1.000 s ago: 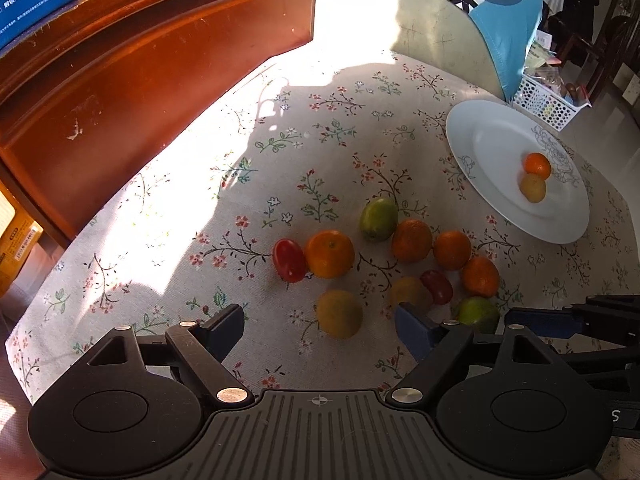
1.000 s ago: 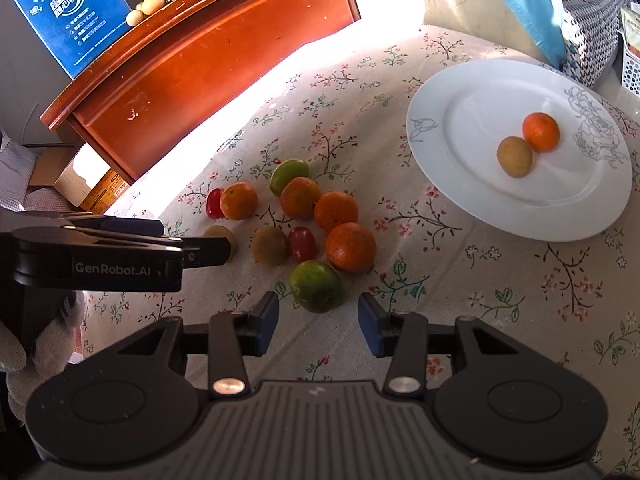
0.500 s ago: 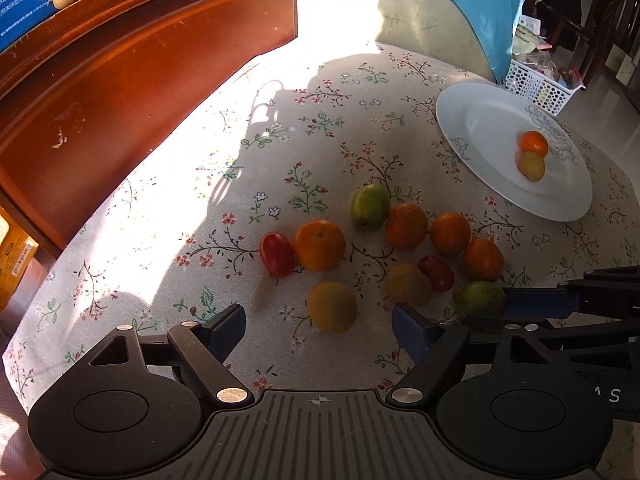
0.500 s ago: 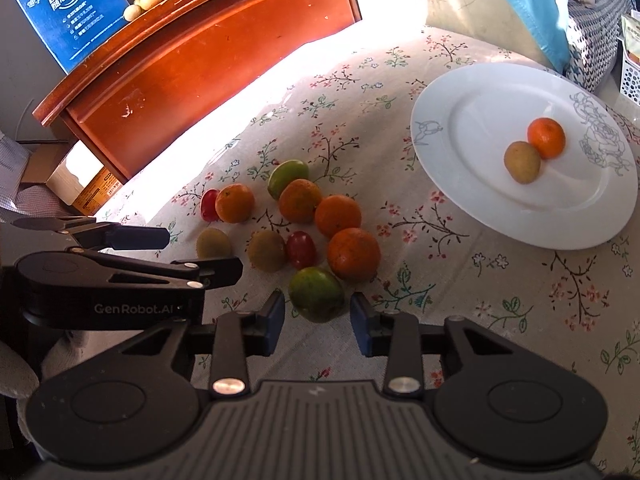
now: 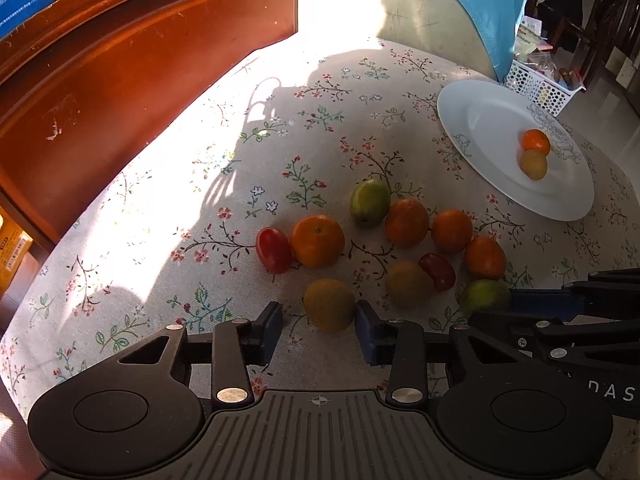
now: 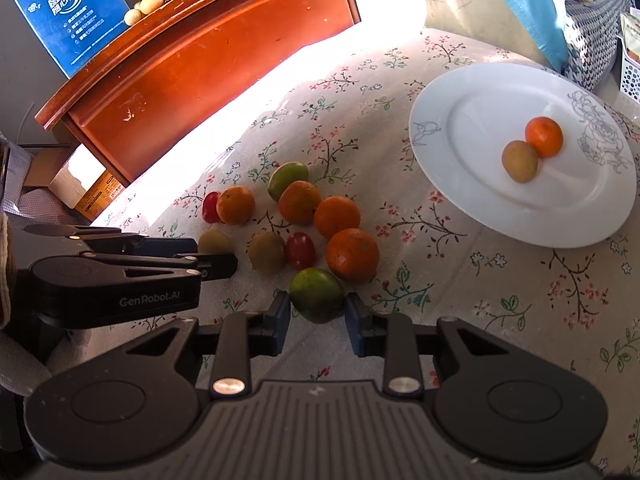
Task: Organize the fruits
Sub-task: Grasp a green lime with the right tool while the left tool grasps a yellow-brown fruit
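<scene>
Several fruits lie in a cluster on the floral tablecloth: oranges, two red tomatoes, green and brown fruits. My left gripper (image 5: pixel 318 322) is open around a brown fruit (image 5: pixel 329 305); its right pad touches the fruit, the left pad stands apart. My right gripper (image 6: pixel 317 312) is open with its pads close on both sides of a green fruit (image 6: pixel 316 294), which also shows in the left wrist view (image 5: pixel 484 297). A white plate (image 6: pixel 460 128) at the right holds an orange (image 6: pixel 543 137) and a brown fruit (image 6: pixel 519 161).
A red-brown wooden cabinet (image 6: pixel 208 52) borders the table at the back left, with a blue box (image 6: pixel 68 12) and two small fruits (image 6: pixel 145 8) on top. A white basket (image 5: pixel 538 86) and a blue cloth (image 5: pixel 492 4) stand behind the plate.
Both grippers have moved forward and down onto the fruit cluster. The left jaws have narrowed around the brown fruit. The right jaws now flank the green fruit.
</scene>
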The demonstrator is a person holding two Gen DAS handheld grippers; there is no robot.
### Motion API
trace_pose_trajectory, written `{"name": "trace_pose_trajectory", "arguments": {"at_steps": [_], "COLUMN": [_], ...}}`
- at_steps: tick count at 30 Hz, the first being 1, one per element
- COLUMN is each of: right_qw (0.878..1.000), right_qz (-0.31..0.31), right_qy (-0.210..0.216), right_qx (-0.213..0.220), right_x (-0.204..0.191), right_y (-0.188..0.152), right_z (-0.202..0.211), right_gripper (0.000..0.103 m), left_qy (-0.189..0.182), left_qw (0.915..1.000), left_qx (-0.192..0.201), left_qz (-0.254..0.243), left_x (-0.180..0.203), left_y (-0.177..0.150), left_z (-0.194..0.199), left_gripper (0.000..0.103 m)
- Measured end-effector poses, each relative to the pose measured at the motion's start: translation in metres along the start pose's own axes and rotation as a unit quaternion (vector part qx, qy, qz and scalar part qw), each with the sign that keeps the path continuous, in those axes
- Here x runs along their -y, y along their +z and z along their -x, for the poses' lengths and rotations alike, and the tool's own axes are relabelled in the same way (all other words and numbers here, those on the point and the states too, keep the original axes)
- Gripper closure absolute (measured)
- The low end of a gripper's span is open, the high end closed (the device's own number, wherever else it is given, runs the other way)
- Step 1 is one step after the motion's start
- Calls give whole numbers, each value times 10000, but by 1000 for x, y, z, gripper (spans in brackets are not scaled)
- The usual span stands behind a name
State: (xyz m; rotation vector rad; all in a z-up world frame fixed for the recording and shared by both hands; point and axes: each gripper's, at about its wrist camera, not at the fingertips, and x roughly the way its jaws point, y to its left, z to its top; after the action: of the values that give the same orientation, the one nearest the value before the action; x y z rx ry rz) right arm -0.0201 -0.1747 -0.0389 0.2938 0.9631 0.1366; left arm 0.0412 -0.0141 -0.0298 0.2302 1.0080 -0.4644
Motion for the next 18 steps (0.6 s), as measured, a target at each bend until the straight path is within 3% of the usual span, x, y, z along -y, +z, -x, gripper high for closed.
{"name": "trace_pose_trajectory", "arguments": {"at_steps": [3, 18], "right_qw": [10000, 9983], "right_qz": [13, -244], "right_qy": [34, 222], "right_qx": [17, 488], "right_x": [-1, 7], "right_y": [0, 16], "right_z": [2, 33], "right_gripper": [73, 73], "left_qy": [-31, -218], "left_qw": [10000, 9976], "left_qx": [42, 642], "left_qz": [28, 148], "left_x": [1, 10], "left_y": [0, 19], "left_z": [2, 36], "left_gripper": [78, 78]}}
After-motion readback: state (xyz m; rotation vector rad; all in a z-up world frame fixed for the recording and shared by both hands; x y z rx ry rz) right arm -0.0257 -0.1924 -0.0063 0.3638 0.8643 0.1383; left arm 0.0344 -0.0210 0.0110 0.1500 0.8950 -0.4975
